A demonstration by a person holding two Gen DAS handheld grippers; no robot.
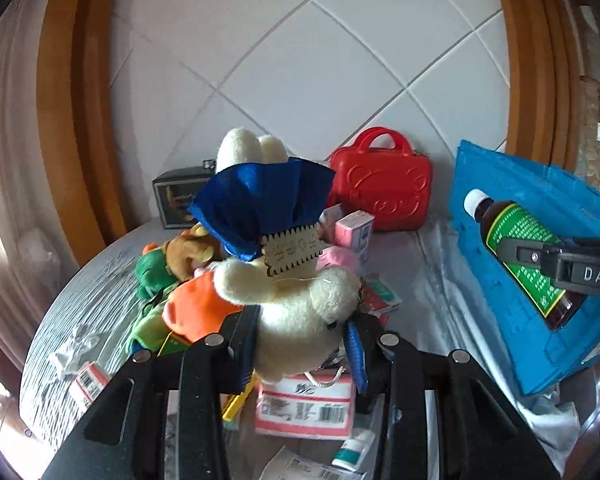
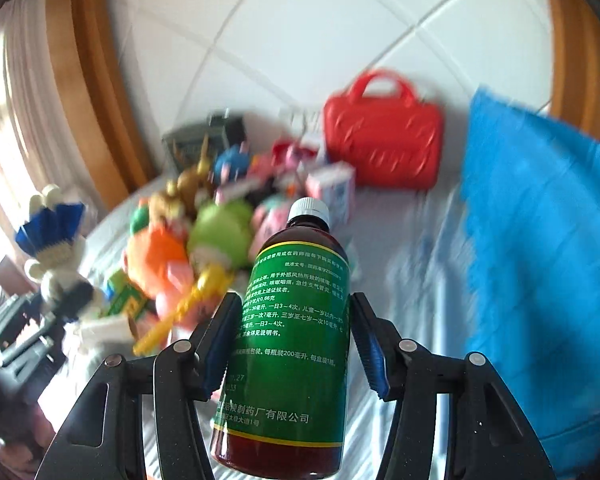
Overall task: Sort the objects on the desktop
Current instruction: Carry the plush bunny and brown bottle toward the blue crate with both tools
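My left gripper is shut on a white plush rabbit with a blue cloth collar and a biscuit-shaped tag, and holds it up over the pile. In the right wrist view the same rabbit hangs at the far left in the left gripper. A brown medicine bottle with a green label and white cap sits between the pads of my right gripper, which is shut on it, cap pointing away. From the left wrist, this bottle shows in front of the blue bin with the right gripper's fingers across it.
A blue plastic bin stands at the right and a red handbag-shaped case at the back by the tiled wall. Plush toys, pink medicine boxes and a small clock crowd the grey-covered table.
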